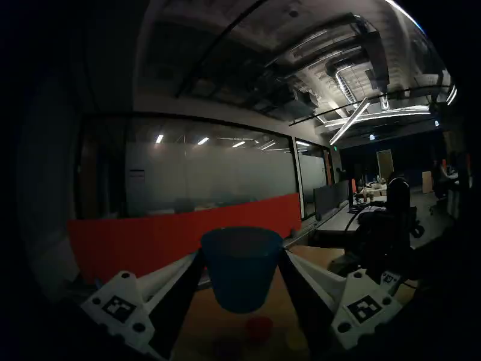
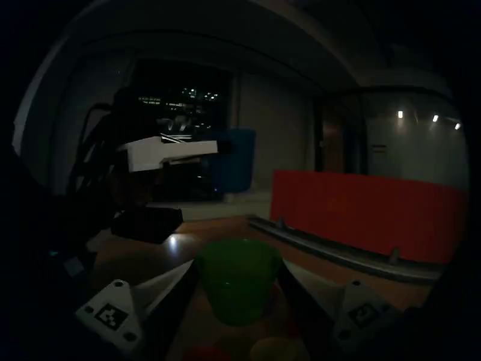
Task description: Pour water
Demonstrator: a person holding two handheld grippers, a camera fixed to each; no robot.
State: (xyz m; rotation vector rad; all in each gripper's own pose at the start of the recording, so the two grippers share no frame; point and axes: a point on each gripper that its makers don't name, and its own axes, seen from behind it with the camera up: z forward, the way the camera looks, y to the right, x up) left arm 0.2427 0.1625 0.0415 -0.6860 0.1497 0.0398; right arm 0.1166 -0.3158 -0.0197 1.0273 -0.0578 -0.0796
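- Left gripper (image 1: pixel 242 260) clamps a blue cup (image 1: pixel 242 277), upright, well above the table (image 1: pixel 281 296).
- Right gripper (image 2: pixel 237 272) grips a green cup (image 2: pixel 236 286), lower down.
- Pouring looks not yet started; next, bring blue over green and tip gently.

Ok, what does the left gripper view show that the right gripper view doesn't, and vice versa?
Left gripper view: the left gripper, fingers pressed on the blue cup, under lit ceiling strips. Right gripper view: the right gripper, fingers pressed on the green cup, with the left gripper seen side-on, farther off. Both: the blue cup, the red wall panel and the wooden table.
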